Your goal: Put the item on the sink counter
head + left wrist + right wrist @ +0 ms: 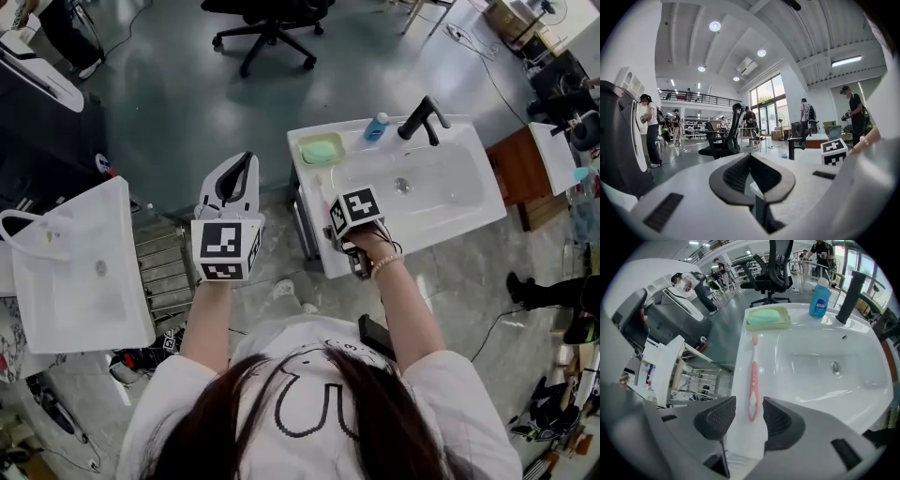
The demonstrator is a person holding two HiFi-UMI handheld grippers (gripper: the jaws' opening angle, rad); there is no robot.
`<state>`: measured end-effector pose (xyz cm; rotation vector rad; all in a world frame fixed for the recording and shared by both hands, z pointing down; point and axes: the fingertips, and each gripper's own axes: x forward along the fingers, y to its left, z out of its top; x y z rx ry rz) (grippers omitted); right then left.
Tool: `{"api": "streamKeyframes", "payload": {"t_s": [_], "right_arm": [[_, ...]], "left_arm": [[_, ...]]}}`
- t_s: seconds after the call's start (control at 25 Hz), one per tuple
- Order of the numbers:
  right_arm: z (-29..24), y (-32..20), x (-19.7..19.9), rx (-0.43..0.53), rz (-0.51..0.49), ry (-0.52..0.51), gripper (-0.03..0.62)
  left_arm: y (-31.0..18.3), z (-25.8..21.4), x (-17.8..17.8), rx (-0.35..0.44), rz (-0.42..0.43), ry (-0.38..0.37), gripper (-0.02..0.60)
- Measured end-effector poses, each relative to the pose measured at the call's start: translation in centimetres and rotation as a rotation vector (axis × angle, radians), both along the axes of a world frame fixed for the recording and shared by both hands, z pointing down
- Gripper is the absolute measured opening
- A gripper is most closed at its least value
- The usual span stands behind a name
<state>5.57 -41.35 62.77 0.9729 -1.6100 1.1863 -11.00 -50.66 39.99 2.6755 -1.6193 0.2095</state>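
The toothbrush (753,373), pink and white, lay flat on the desk (740,357), a white sink top, running along its left edge beside the basin. Its near end showed between the jaws of the right gripper (749,401). Those jaws stood a little apart, one on each side of the brush, with a gap visible on both sides and no grip on it. Which end carried the bristles could not be made out. In the head view the brush was only a faint pink streak, and the right gripper's jaws were hidden under its marker cube (355,210) and the person's hand. A green soap dish (768,317) with a bar of soap sat at the far left corner of the desk. A blue bottle (820,298) and a black faucet (848,296) stood along the far edge, the faucet cut off at the top in the right gripper view. The drain (835,367) showed in the basin. The gripper's own body covered the desk's near edge. The left gripper (750,157) hung off the desk's left side over the floor, its jaws pressed together at the tips with nothing between them. Its body blocked the lower half of its own view, where the desk appeared only as a thin sliver.
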Motion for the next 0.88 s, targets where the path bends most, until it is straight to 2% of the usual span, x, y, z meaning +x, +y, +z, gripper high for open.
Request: {"api": "streamKeyframes", "payload": {"t_s": [0.32,0.64,0.88], "right_arm": [[-3.3,-2.8,0.4,0.179,0.059,-0.096,0.167],[-10.1,-4.6,3.4,0.411,0.059,-0.222,0.127],[-14.7,-5.0,6.1,0.583,0.05,-0.302,0.071]], "left_arm": [[-0.2,-0.1,1.1,0.022,-0.004,-0.013,0.011],[0.9,-2.0,3.9,0.047,-0.077,-0.036,0.011],[2.5,-3.8,5.4,0.077,-0.162,-0.044,0.011]]}}
